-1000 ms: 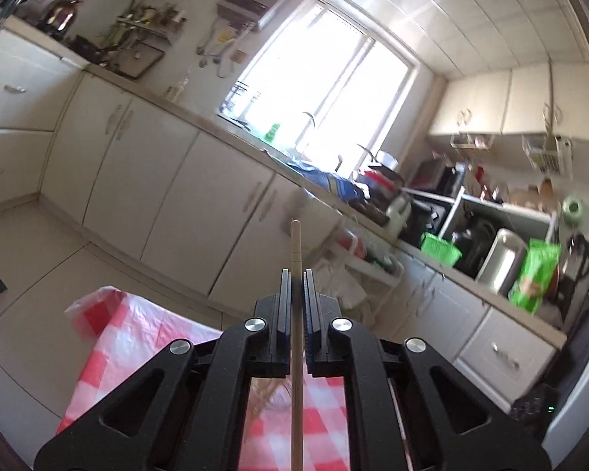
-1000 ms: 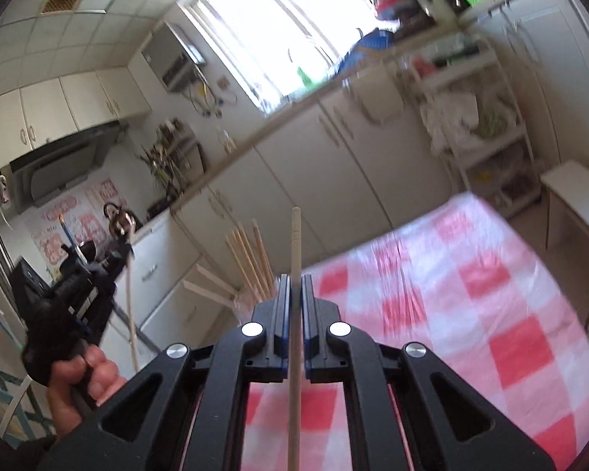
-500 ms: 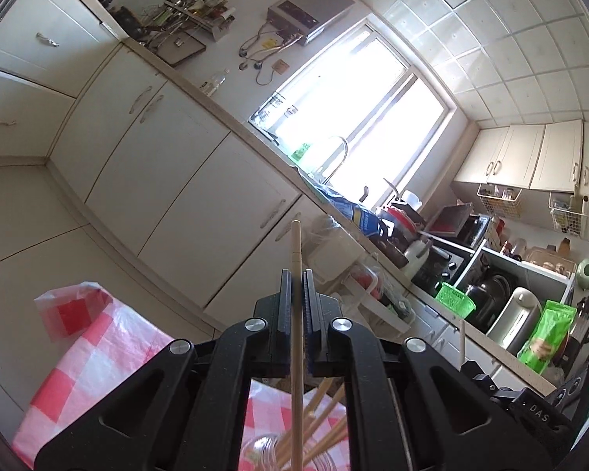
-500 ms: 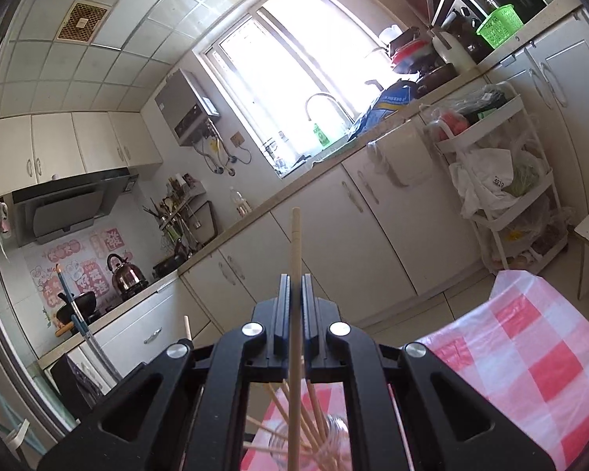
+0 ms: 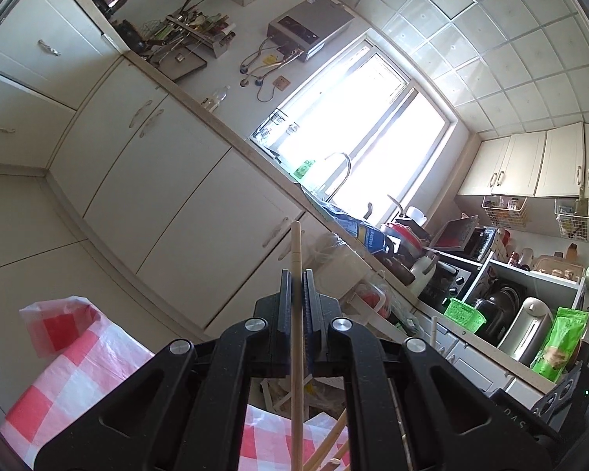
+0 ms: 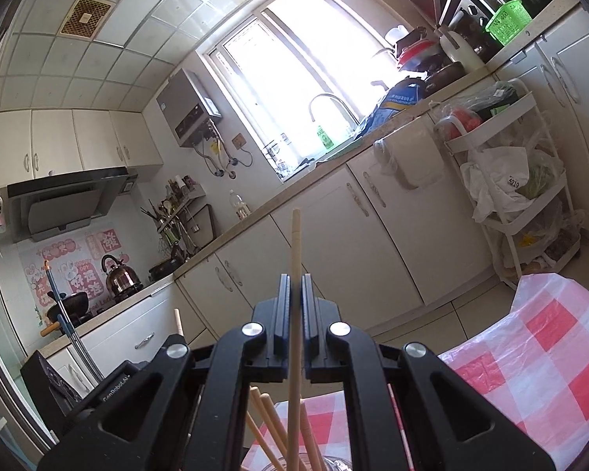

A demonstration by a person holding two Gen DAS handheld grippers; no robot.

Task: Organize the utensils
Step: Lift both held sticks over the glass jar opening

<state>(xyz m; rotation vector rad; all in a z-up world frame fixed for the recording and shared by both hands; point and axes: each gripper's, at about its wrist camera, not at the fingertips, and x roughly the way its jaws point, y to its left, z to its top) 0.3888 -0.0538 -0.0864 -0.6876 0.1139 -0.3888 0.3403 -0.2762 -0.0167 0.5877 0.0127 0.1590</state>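
Observation:
My left gripper (image 5: 296, 274) is shut on a wooden chopstick (image 5: 296, 251) that runs between its jaws and sticks out past the tips. My right gripper (image 6: 295, 278) is shut on another wooden chopstick (image 6: 295, 243) in the same way. Below the right gripper, several chopsticks (image 6: 269, 424) stand in a clear glass (image 6: 333, 463) on the red-checked tablecloth (image 6: 549, 337). More chopstick ends (image 5: 333, 443) show low in the left wrist view. Both grippers point upward toward the kitchen wall. The other gripper's body (image 6: 78, 384) shows at lower left in the right wrist view.
Cream kitchen cabinets (image 5: 169, 180) and a counter with a sink tap (image 6: 326, 102) run under a bright window. A white trolley (image 6: 522, 180) with bags stands at right. A kettle (image 6: 117, 278) and wok sit on the stove at left.
Both grippers have tilted further upward and come closer over the glass of chopsticks. The tablecloth has dropped low in both views. Each keeps its chopstick.

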